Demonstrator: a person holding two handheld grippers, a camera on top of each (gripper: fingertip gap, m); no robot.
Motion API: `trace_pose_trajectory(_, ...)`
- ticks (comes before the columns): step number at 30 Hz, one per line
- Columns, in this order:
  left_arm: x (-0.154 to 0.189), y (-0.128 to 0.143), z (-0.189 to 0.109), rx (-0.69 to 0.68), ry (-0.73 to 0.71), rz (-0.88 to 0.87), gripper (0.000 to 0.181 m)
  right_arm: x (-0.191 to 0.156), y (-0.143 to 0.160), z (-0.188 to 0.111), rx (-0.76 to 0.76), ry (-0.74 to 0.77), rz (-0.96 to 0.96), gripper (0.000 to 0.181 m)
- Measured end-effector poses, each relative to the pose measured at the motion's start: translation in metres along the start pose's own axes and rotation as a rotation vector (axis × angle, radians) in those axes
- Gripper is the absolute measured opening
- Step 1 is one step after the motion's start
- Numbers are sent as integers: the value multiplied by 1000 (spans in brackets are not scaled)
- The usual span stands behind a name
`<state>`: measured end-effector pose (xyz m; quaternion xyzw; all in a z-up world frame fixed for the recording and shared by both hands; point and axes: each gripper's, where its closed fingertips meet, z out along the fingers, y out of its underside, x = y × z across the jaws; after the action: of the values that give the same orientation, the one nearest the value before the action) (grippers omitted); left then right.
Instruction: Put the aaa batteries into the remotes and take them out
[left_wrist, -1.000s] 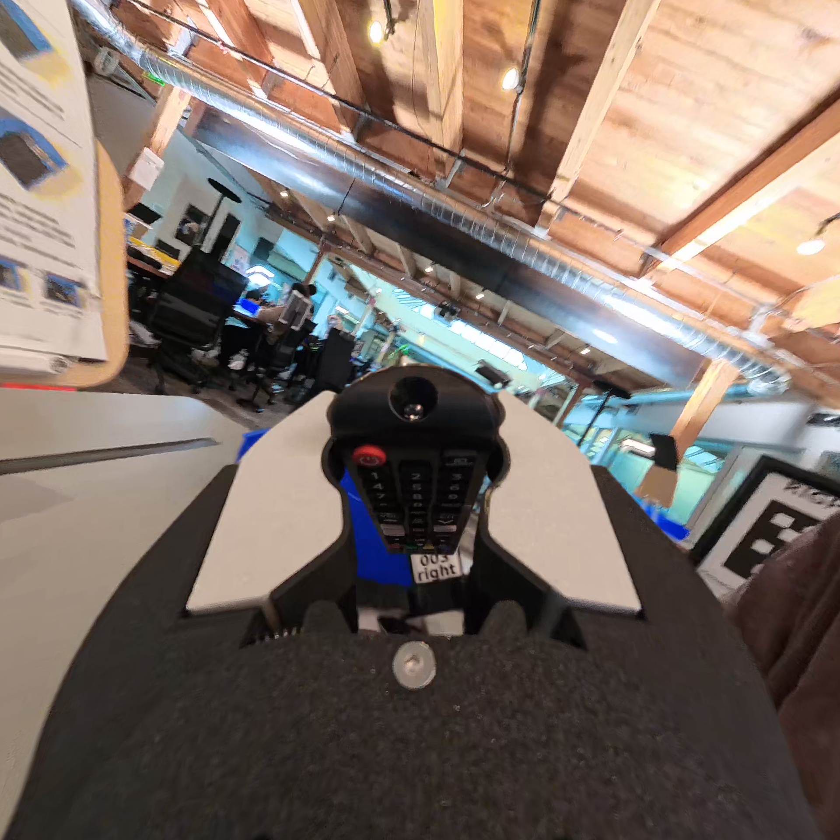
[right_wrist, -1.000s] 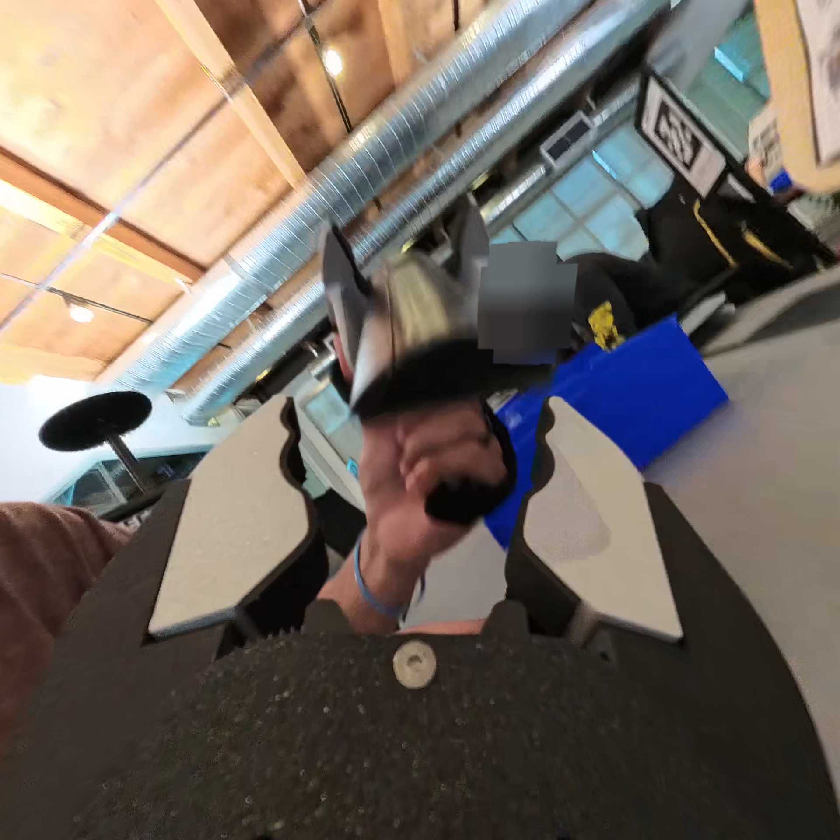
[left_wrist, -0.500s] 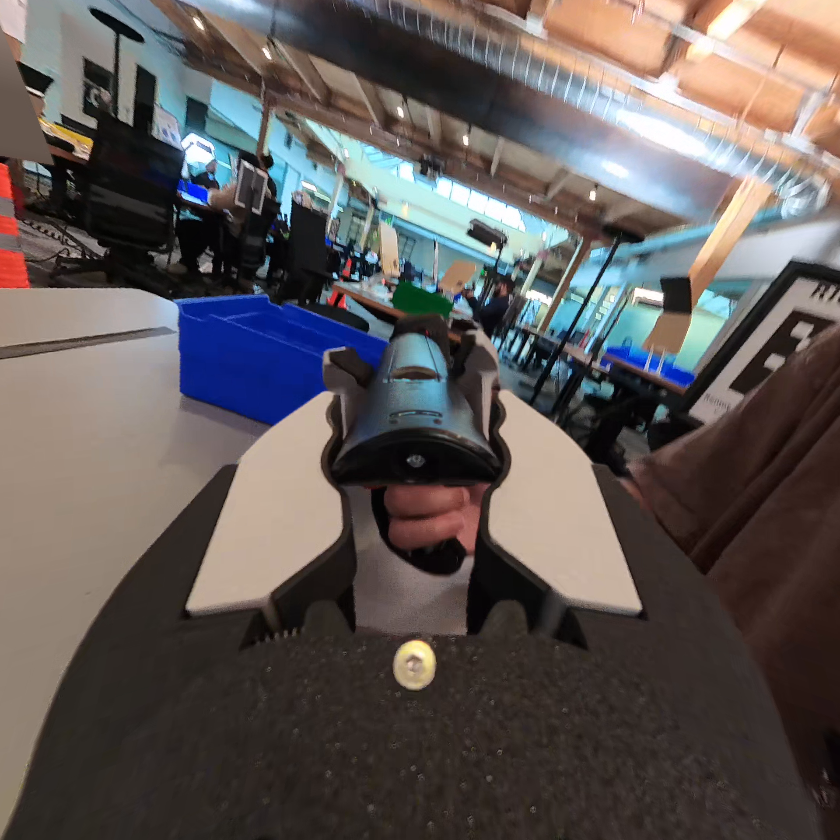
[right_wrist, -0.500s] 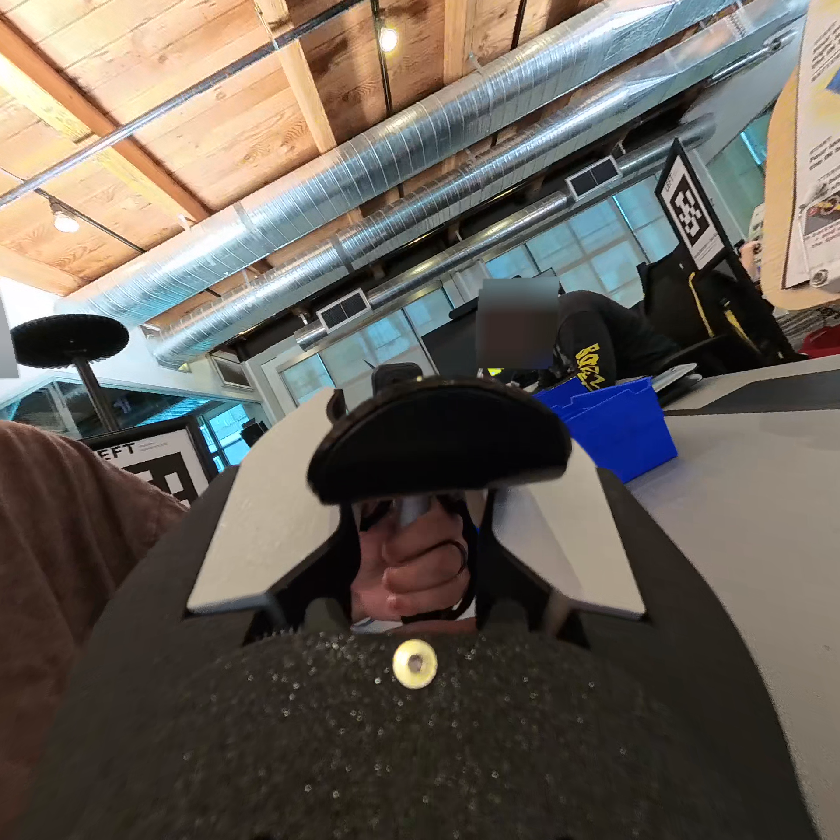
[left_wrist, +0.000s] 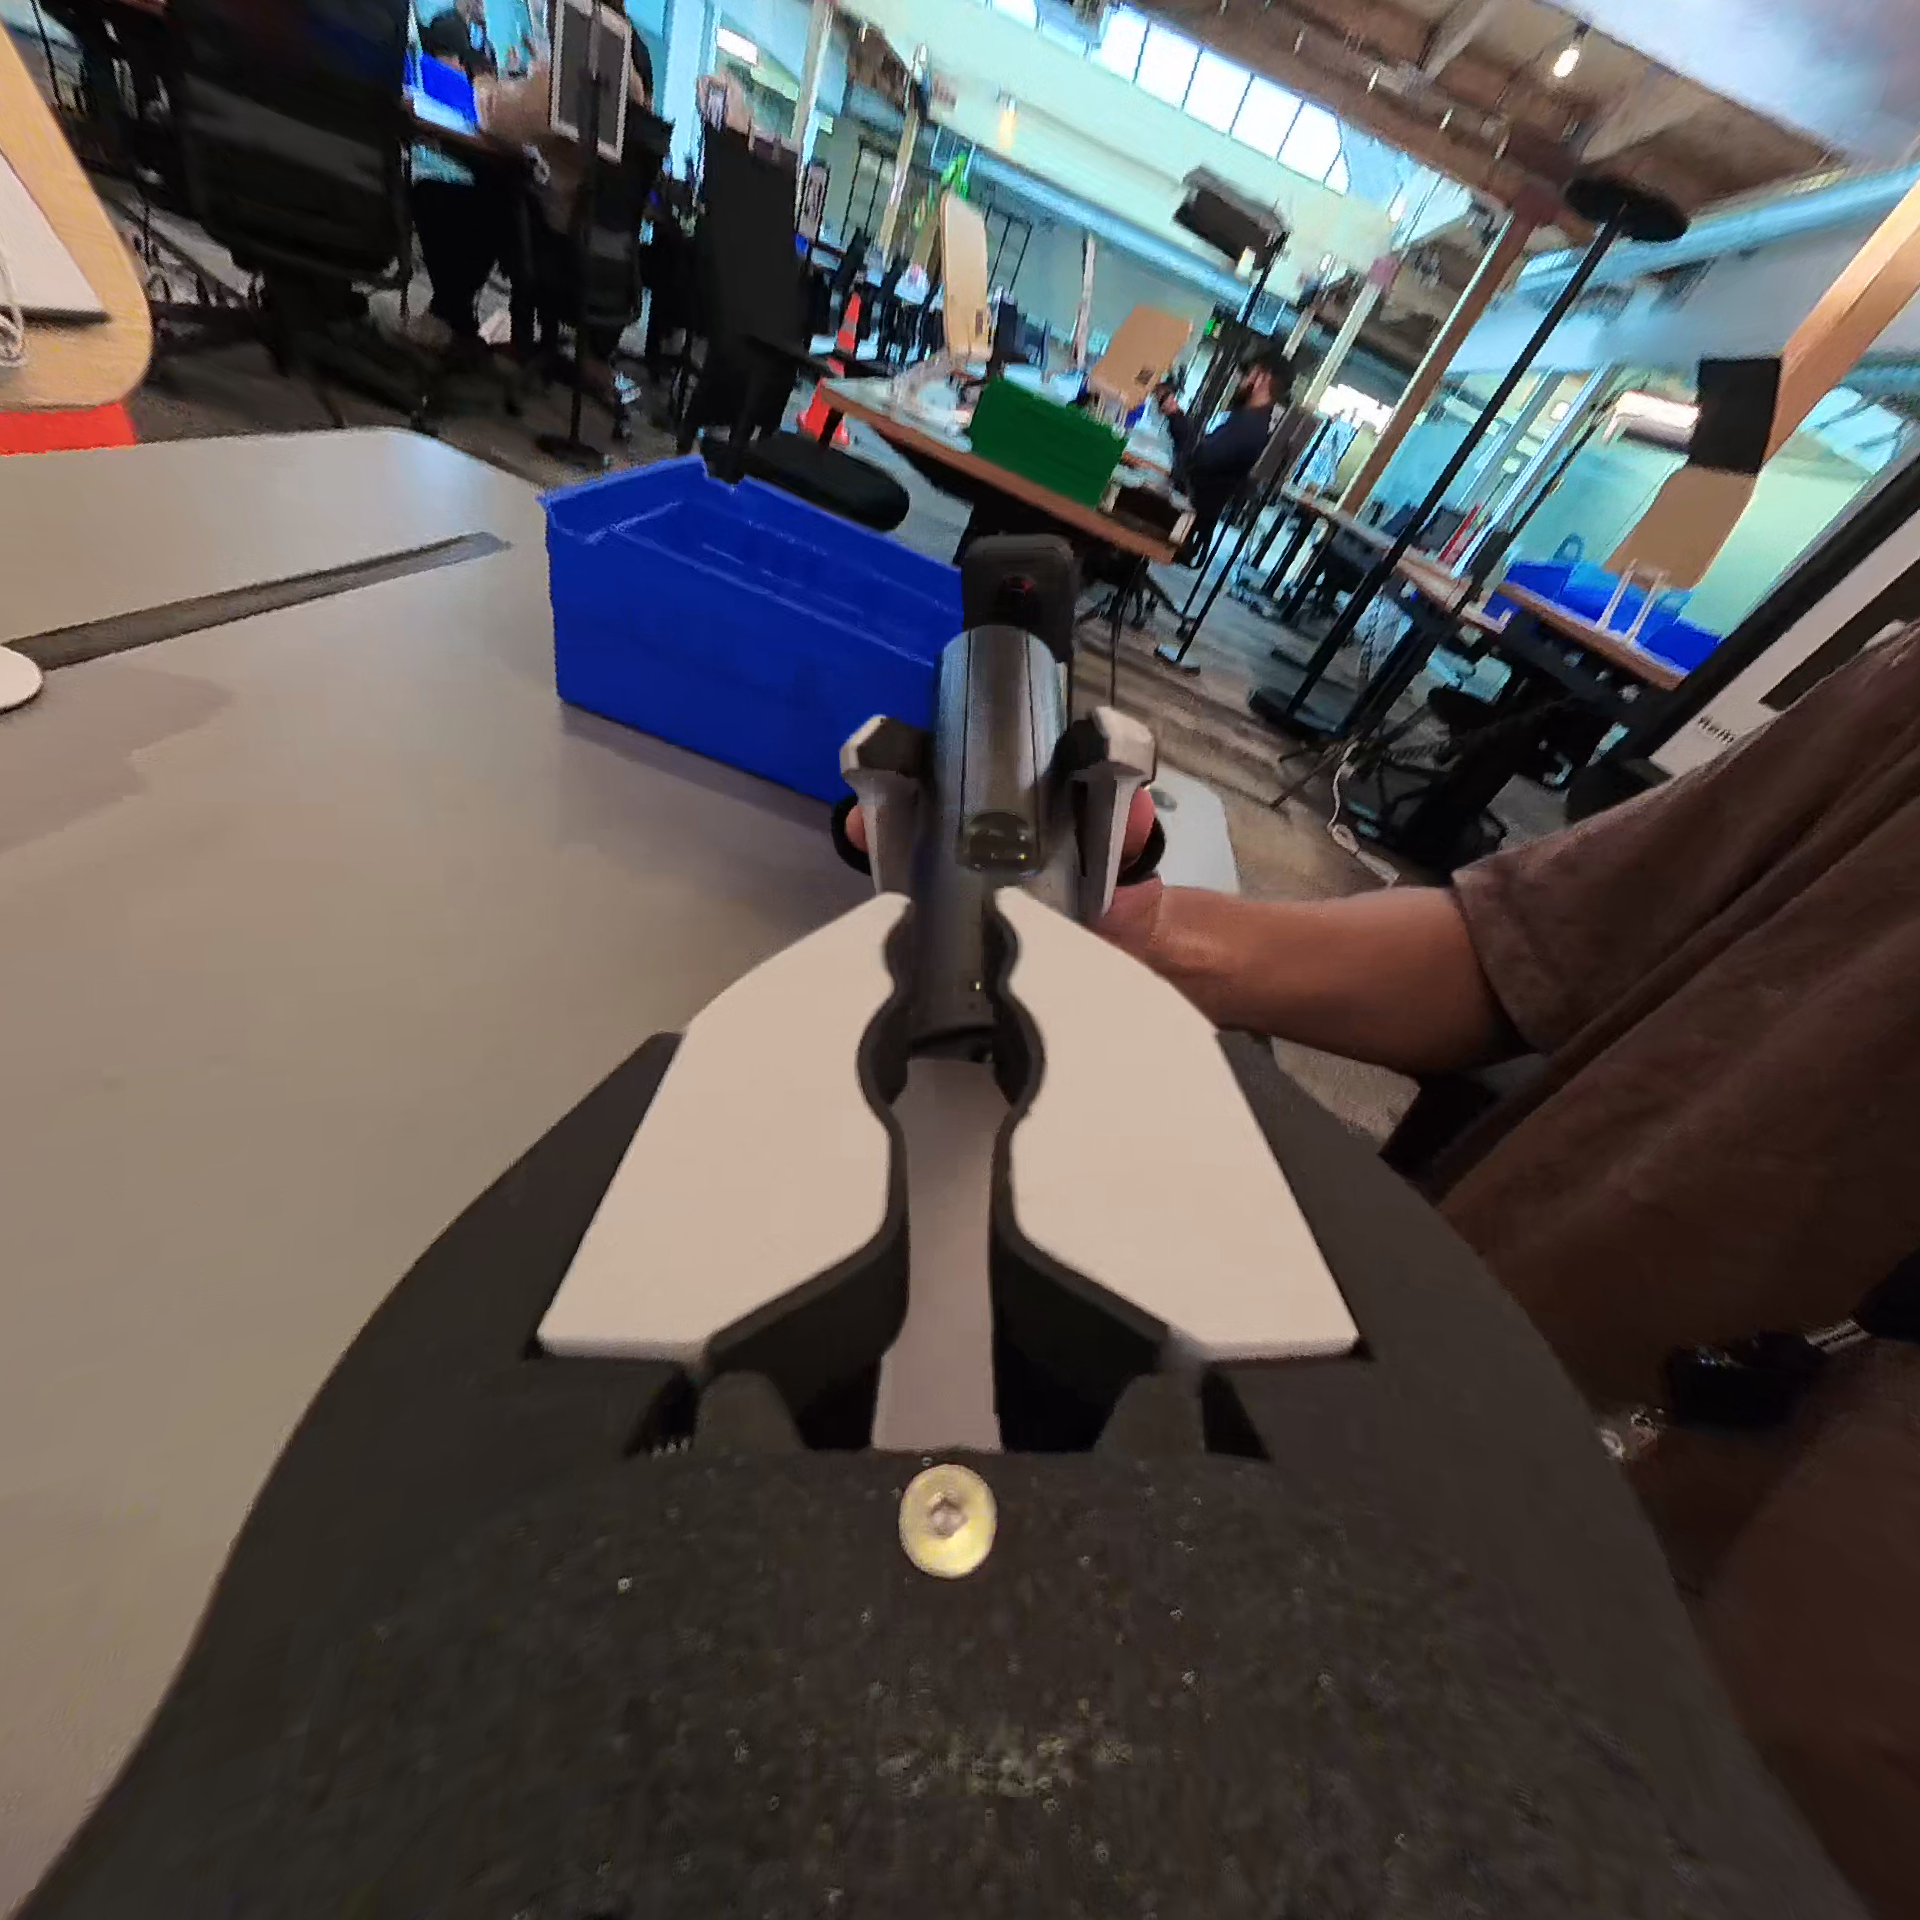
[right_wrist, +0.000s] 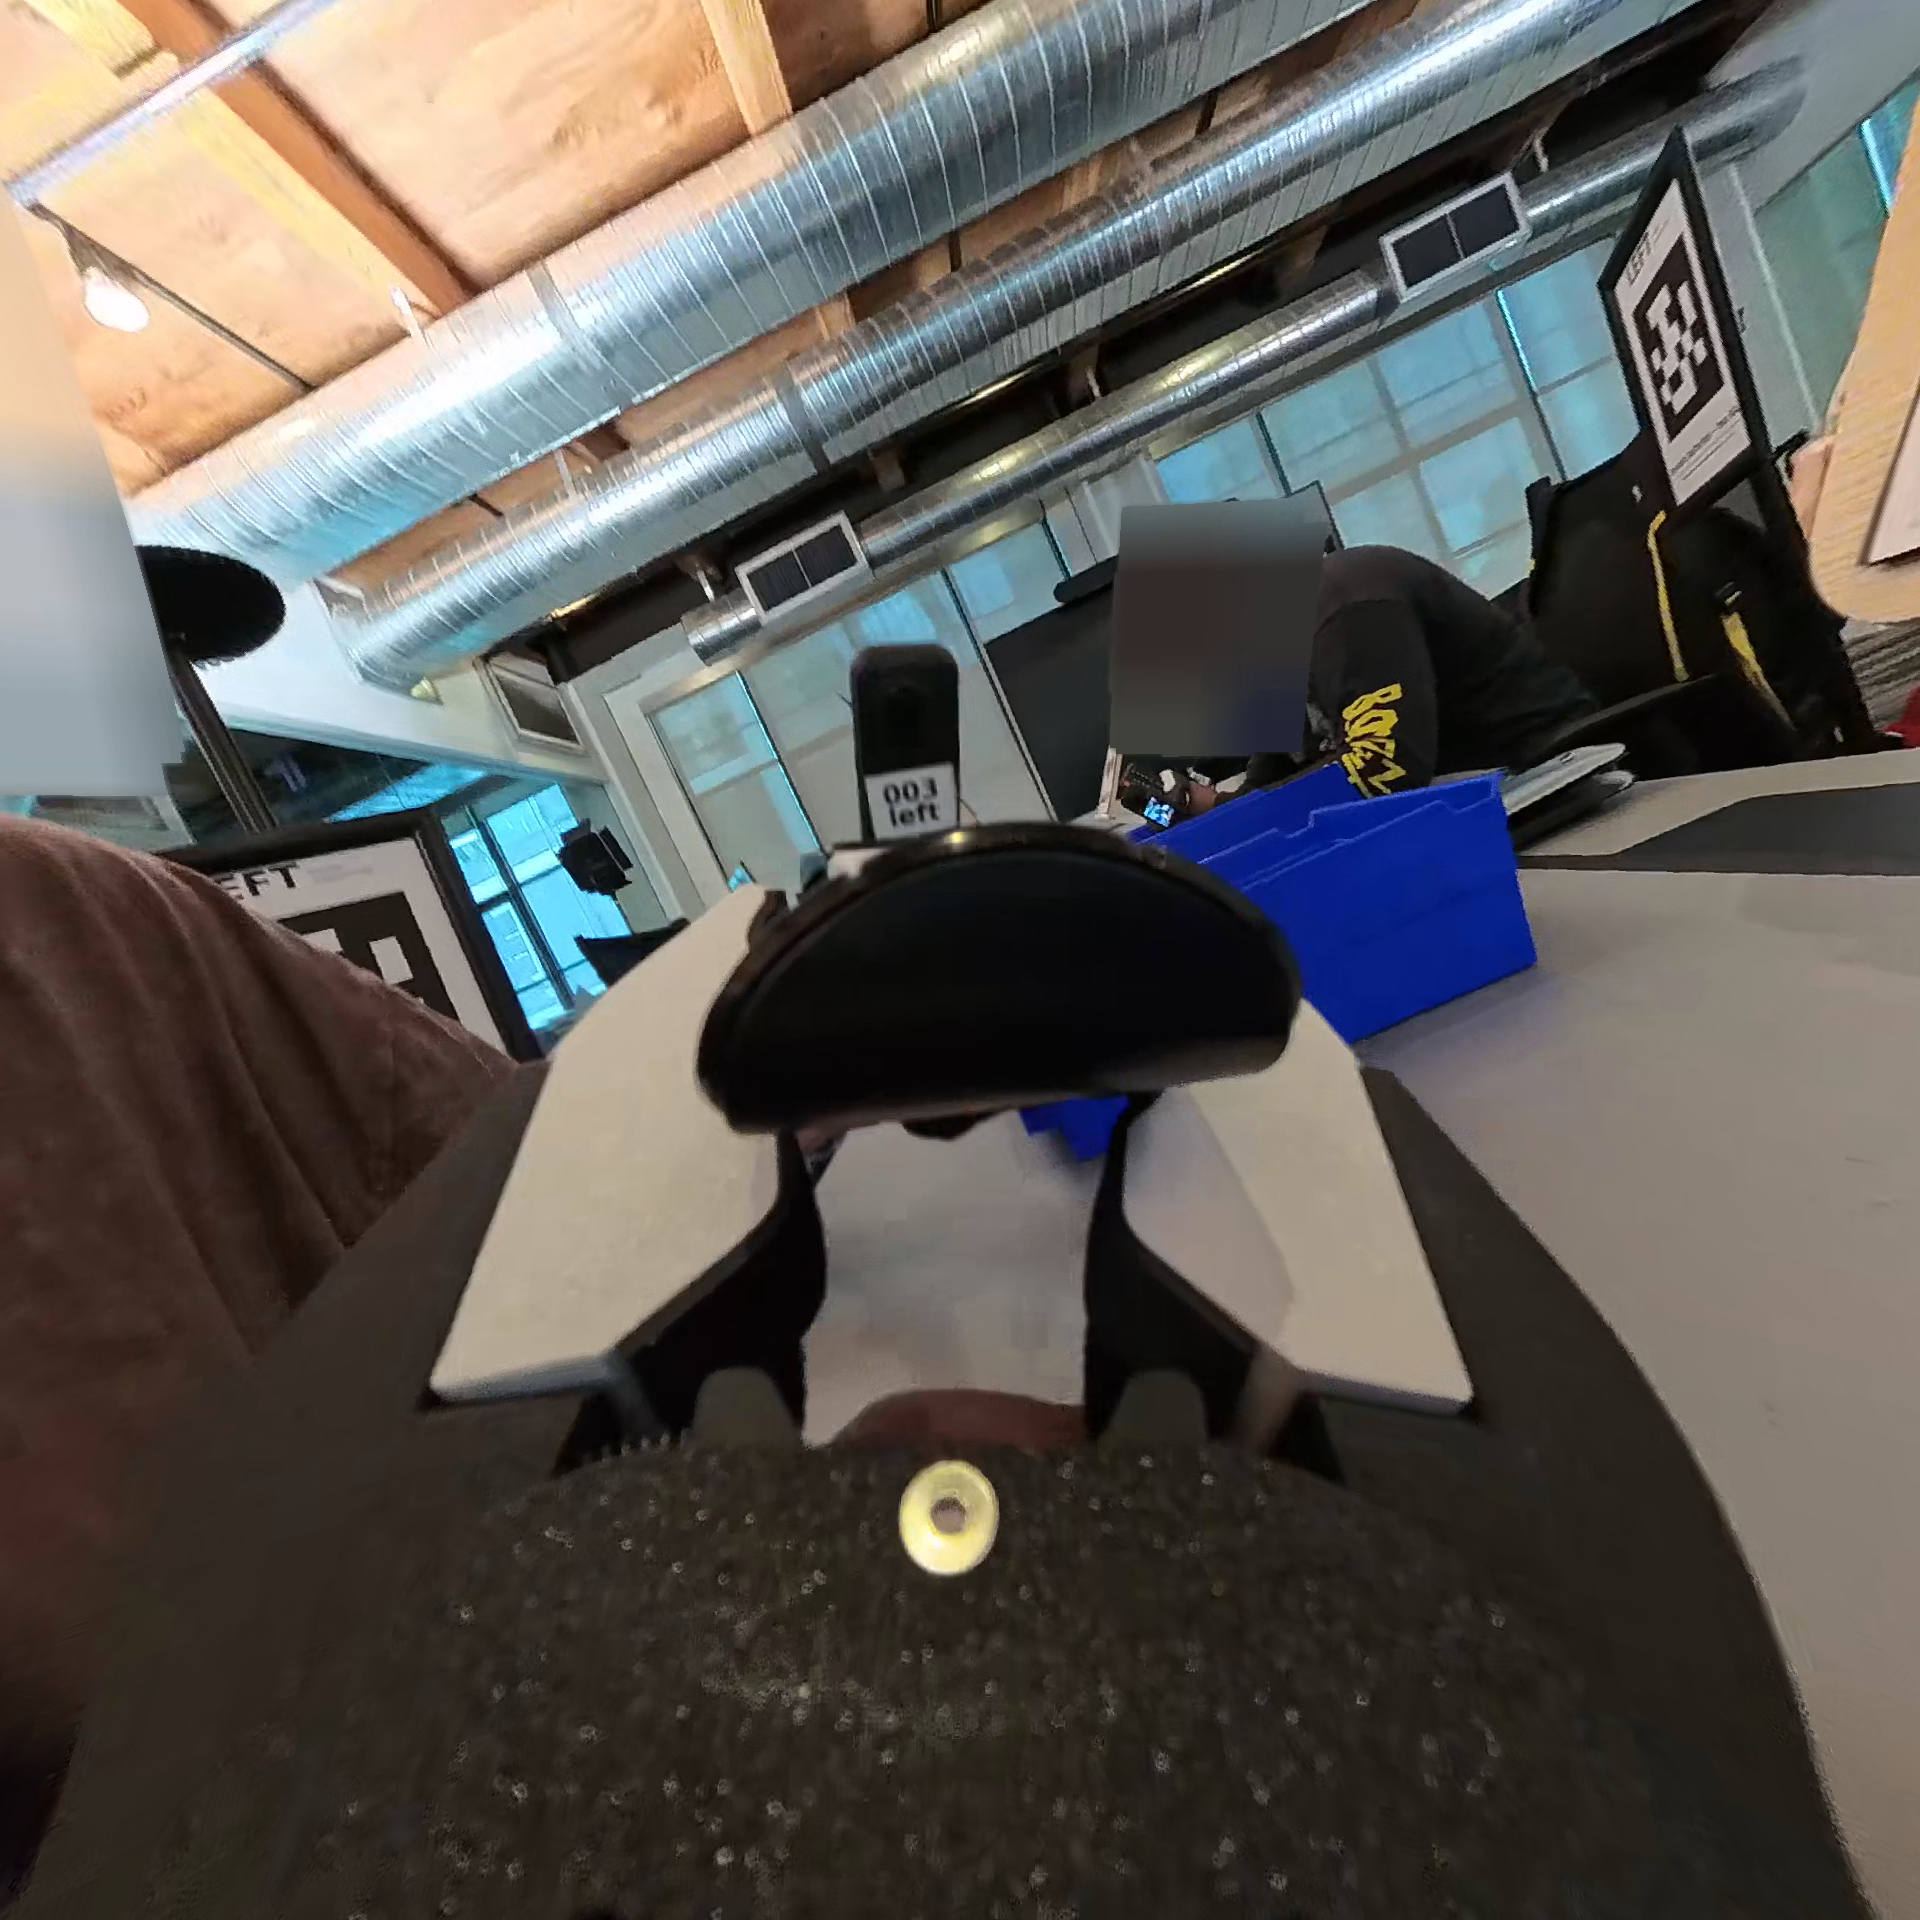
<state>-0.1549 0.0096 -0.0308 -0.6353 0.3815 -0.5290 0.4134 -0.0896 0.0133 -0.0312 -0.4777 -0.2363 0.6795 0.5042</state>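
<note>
Grey-backed remote (left_wrist: 982, 821) spans both tools above the desk (left_wrist: 312, 935): left gripper (left_wrist: 948, 961) jaws pinch one narrow end, right gripper (right_wrist: 1003, 1049) jaws clamp the other. Risk: uneven pulling or twisting could slip it free. Batteries not visible.

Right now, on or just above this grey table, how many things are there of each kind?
hand-held grippers: 2 (left hand-held gripper, right hand-held gripper)
remote: 1, clamped by both
blue bin: 1
batteries: 0 in view
Total: 4
</note>
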Motion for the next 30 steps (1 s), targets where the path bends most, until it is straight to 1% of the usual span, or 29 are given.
trace_pose_trajectory(2, 5, 0, 4, -68, 16, 24, 1, 1, 4, 0, -8, 0, -13, 62)
trace_pose_trajectory(5, 7, 10, 14, -210, -7, 65, 0, 1, 19, 4, -108, 14, -93, 63)
trace_pose_trajectory(7, 12, 23, 21, -315, 13, 84, 0, -2, 25, 7, -164, 18, -151, 63)
trace_pose_trajectory(9, 15, 39, 25, -422, 45, 94, 0, -8, 26, 9, -163, -2, -182, 63)
trace_pose_trajectory(10, 14, 41, 27, -428, 42, 102, 0, -9, 28, 9, -171, -7, -194, 61)
trace_pose_trajectory(13, 20, 46, 32, -444, 92, 75, 0, -11, 35, 11, -192, -25, -202, 61)
trace_pose_trajectory(14, 21, 50, 33, -463, 101, 80, 0, -10, 39, 12, -206, -21, -203, 61)
trace_pose_trajectory(17, 19, 66, 34, -540, 81, 129, 0, -6, 40, 14, -184, -14, -172, 60)
trace_pose_trajectory(19, 21, 64, 33, -520, 89, 103, 0, -7, 40, 13, -180, -28, -159, 60)
trace_pose_trajectory(23, 15, 52, 20, -403, 46, 84, 0, -7, 30, 12, -127, -34, -121, 60)
trace_pose_trajectory(26, 6, 52, 7, -305, -28, 107, 36, -4, 27, 10, -121, -18, -117, 60)
trace_pose_trajectory(28, 2, 65, 3, -295, -61, 112, 61, -4, 22, 9, -91, -20, -92, 60)
trace_pose_trajectory(29, 1, 72, 3, -302, -72, 114, 69, -5, 19, 9, -78, -21, -83, 60)
trace_pose_trajectory(30, 2, 79, 5, -312, -76, 122, 72, -5, 18, 10, -73, -25, -76, 60)
